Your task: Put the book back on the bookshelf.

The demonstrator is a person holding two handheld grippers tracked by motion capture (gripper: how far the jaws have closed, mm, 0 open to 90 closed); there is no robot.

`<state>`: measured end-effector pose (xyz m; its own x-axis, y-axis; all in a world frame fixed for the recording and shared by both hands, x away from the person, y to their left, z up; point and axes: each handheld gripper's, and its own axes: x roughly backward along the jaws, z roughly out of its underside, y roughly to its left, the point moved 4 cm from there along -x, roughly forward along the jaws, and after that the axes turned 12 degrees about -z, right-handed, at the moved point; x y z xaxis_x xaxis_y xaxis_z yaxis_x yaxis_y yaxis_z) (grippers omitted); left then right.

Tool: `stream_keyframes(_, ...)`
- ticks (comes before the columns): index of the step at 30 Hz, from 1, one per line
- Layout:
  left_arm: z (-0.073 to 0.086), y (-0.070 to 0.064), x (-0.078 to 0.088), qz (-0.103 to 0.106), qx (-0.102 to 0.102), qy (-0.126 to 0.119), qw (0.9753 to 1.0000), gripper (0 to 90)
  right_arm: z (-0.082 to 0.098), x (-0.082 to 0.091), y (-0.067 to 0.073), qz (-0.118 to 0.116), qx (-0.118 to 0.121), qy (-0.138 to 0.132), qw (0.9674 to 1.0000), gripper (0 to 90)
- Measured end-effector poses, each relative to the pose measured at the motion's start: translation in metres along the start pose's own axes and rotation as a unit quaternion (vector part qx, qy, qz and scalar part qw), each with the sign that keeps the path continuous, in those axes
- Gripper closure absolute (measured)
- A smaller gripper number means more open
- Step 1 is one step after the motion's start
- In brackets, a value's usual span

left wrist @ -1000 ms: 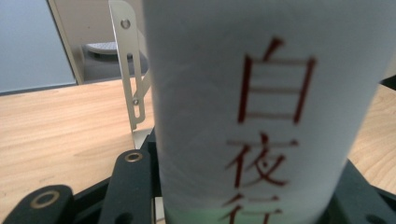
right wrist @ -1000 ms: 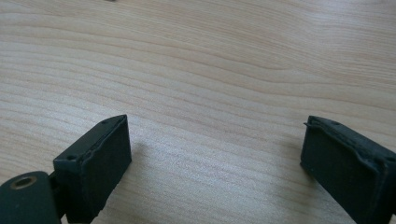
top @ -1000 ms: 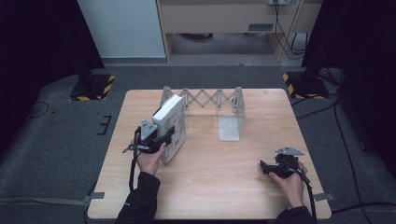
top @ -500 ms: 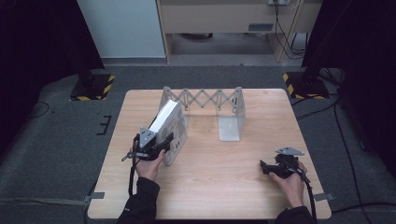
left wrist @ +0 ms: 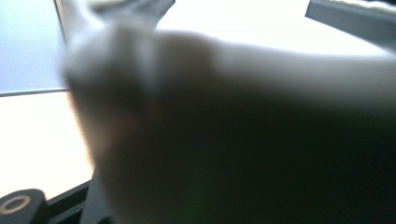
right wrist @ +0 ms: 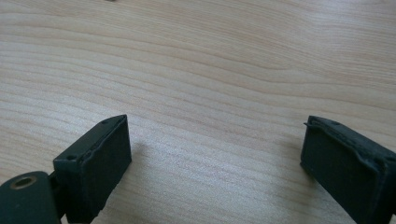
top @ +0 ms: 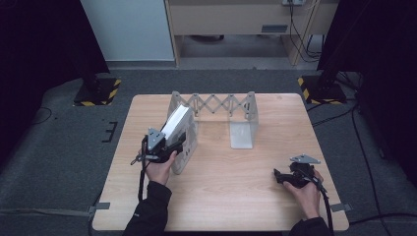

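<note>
At five o'clock on the counter the right gripper rests idle, jaws wide and empty. At nine o'clock the left gripper props a white book against the rack, jaws just easing open around it, grip unclear.

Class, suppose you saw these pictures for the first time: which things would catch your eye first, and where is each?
First, the white book, tilted against the left end of the expandable metal book rack toward the table's far edge, with the left claw at its near edge, its jaws just opening. Then the right claw, open, resting low over bare wooden table near the right front corner.
</note>
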<state>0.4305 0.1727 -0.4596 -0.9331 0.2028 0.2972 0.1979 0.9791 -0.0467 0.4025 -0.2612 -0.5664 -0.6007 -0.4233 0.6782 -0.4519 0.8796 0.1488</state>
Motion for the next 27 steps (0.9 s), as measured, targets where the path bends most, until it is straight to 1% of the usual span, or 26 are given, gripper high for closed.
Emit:
stream_keyframes(1,0.000,0.000,0.000,-0.007,0.000,-0.003,1.0000,42.8,0.000,0.000,0.000,0.000,0.000,0.000,1.0000,8.8)
stream_keyframes(2,-0.001,0.001,0.001,-0.016,-0.006,-0.007,0.9998,44.6,0.000,0.000,0.000,0.000,0.000,0.000,1.0000,8.8)
stream_keyframes(5,-0.003,0.001,0.001,-0.011,-0.004,-0.009,0.9999,48.1,0.000,0.000,0.000,0.000,0.000,0.000,1.0000,8.8)
stream_keyframes(6,-0.003,0.001,0.001,-0.009,-0.001,-0.009,0.9999,48.1,0.000,0.000,0.000,0.000,0.000,0.000,1.0000,8.8)
stream_keyframes(7,-0.004,0.001,0.001,-0.011,-0.002,-0.013,0.9999,48.5,0.000,0.000,0.000,0.000,0.000,0.000,1.0000,8.8)
stream_keyframes(9,-0.005,0.000,0.001,-0.009,0.000,-0.013,0.9999,49.7,0.000,0.000,0.000,0.000,0.000,0.000,1.0000,8.8)
stream_keyframes(10,-0.007,-0.001,0.000,-0.010,-0.003,-0.013,0.9999,49.8,0.000,0.000,0.000,0.000,0.000,0.000,1.0000,8.8)
stream_keyframes(12,-0.008,-0.001,-0.001,-0.011,-0.004,-0.014,0.9998,50.0,0.000,0.000,0.000,0.000,0.000,0.000,1.0000,8.8)
stream_keyframes(15,-0.012,-0.003,-0.002,-0.011,0.007,-0.012,0.9998,50.3,0.000,0.000,0.000,0.000,0.000,0.000,1.0000,8.8)
stream_keyframes(18,-0.017,0.000,-0.003,-0.007,0.020,-0.006,0.9998,51.1,0.000,0.000,0.000,0.000,-0.001,0.000,1.0000,8.8)
stream_keyframes(19,-0.022,0.002,-0.003,-0.007,0.025,-0.004,0.9996,51.3,0.000,0.000,0.000,0.000,-0.001,0.000,1.0000,8.8)
stream_keyframes(21,-0.023,0.002,-0.004,-0.009,0.026,-0.004,0.9996,51.4,0.000,0.000,0.000,0.000,0.000,0.000,1.0000,8.8)
stream_keyframes(23,-0.027,0.003,-0.006,-0.011,0.019,-0.004,0.9998,51.6,0.000,0.000,0.000,0.000,-0.001,0.000,1.0000,8.8)
stream_keyframes(25,-0.030,0.004,-0.009,-0.019,0.019,-0.011,0.9996,51.6,0.000,0.000,0.000,0.000,0.000,0.000,1.0000,8.8)
stream_keyframes(27,-0.032,0.005,-0.012,-0.021,0.019,-0.014,0.9995,51.6,0.000,0.000,0.000,0.000,-0.001,0.000,1.0000,8.7)
